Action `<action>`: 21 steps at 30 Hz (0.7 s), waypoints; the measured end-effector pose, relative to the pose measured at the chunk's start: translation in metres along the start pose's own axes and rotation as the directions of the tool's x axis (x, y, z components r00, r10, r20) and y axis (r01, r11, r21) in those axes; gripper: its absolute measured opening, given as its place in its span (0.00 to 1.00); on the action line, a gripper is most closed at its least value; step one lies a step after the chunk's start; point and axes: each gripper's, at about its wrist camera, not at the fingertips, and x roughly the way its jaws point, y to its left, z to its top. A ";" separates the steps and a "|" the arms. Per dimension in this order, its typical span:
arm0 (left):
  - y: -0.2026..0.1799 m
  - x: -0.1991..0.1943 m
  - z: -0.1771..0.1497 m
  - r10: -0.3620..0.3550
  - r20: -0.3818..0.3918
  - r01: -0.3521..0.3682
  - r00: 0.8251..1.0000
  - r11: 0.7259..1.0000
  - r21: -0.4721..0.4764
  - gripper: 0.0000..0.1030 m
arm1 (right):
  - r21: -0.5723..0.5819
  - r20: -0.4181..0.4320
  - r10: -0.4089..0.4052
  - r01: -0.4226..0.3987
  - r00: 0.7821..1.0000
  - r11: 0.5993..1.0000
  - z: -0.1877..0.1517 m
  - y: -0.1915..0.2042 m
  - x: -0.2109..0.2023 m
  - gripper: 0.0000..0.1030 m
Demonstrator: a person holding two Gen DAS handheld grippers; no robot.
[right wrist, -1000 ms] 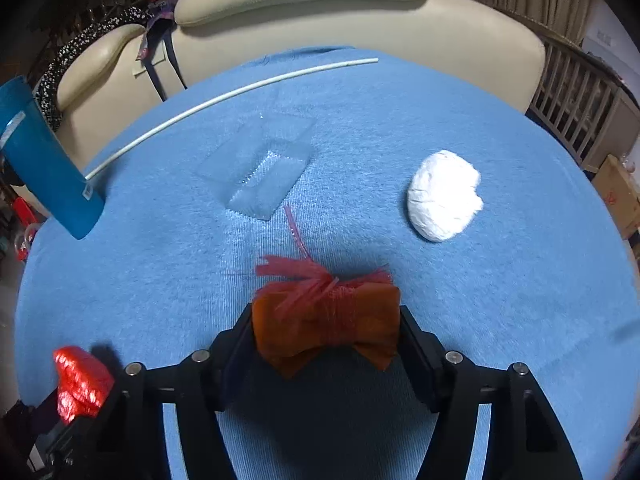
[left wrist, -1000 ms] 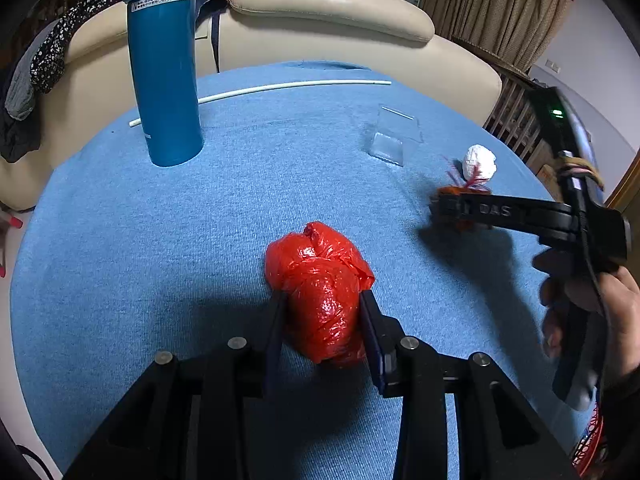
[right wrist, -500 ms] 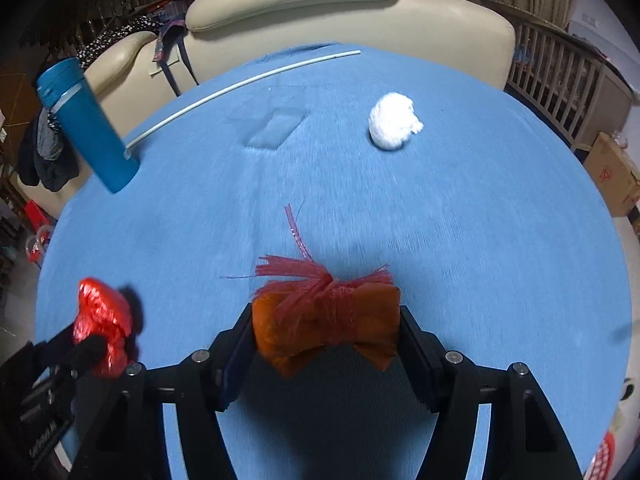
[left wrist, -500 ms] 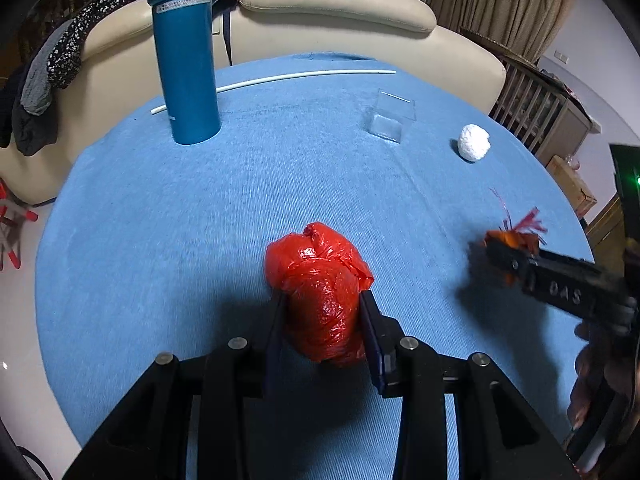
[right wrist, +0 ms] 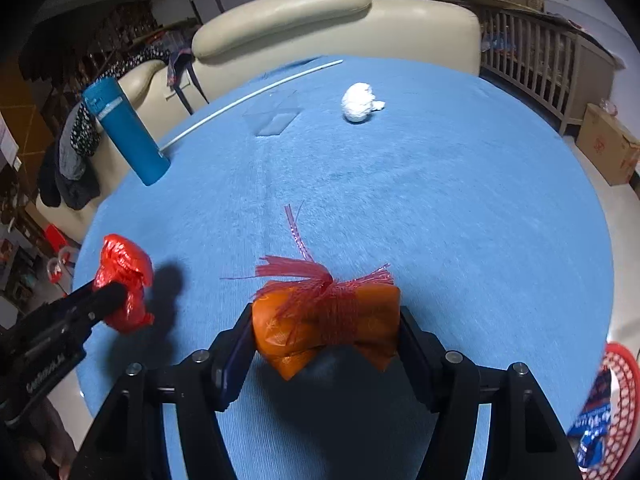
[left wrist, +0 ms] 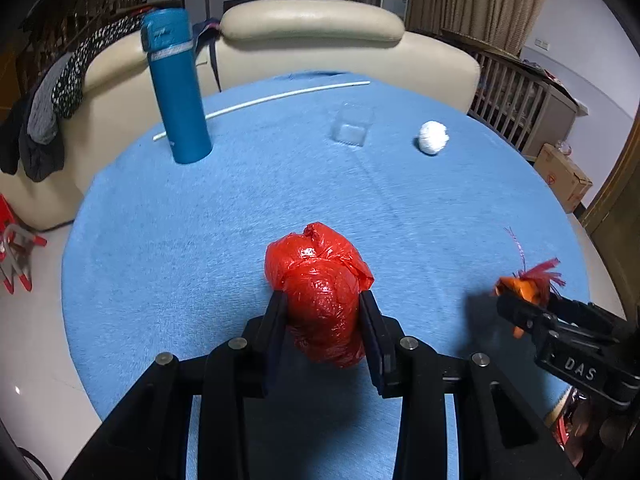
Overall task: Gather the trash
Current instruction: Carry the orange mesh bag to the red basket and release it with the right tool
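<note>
My left gripper point(left wrist: 323, 320) is shut on a crumpled red plastic bag point(left wrist: 320, 296) and holds it above the blue round table point(left wrist: 200, 240). My right gripper point(right wrist: 326, 334) is shut on an orange packet wrapped in red net point(right wrist: 326, 324), also held above the table. Each gripper shows in the other's view: the right one point(left wrist: 520, 300) at the right, the left one point(right wrist: 116, 292) at the left. A white crumpled paper ball point(left wrist: 433, 137) lies at the far right of the table. A clear plastic box point(left wrist: 352, 128) lies next to it.
A tall blue bottle point(left wrist: 176, 88) stands at the far left of the table, with a thin white rod point(left wrist: 260, 102) behind it. A cream sofa point(left wrist: 312, 36) is beyond the table. A red basket point(right wrist: 616, 400) with a blue packet sits low at the right, off the table's edge.
Both grippers have pulled back and up from the table with their loads. The far objects now look smaller, and the red basket has come into the right wrist view.
</note>
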 end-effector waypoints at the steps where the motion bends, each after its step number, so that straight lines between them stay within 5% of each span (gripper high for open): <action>1: -0.005 -0.004 -0.001 0.002 0.007 -0.002 1.000 1.000 0.012 0.37 | 0.006 0.006 0.001 -0.002 1.000 1.000 -0.001 -0.002 -0.003 0.67; 21: -0.090 -0.042 -0.011 -0.040 0.050 0.030 0.998 0.981 0.191 0.37 | 0.159 0.158 -0.022 -0.003 0.987 0.987 -0.039 -0.077 -0.090 0.67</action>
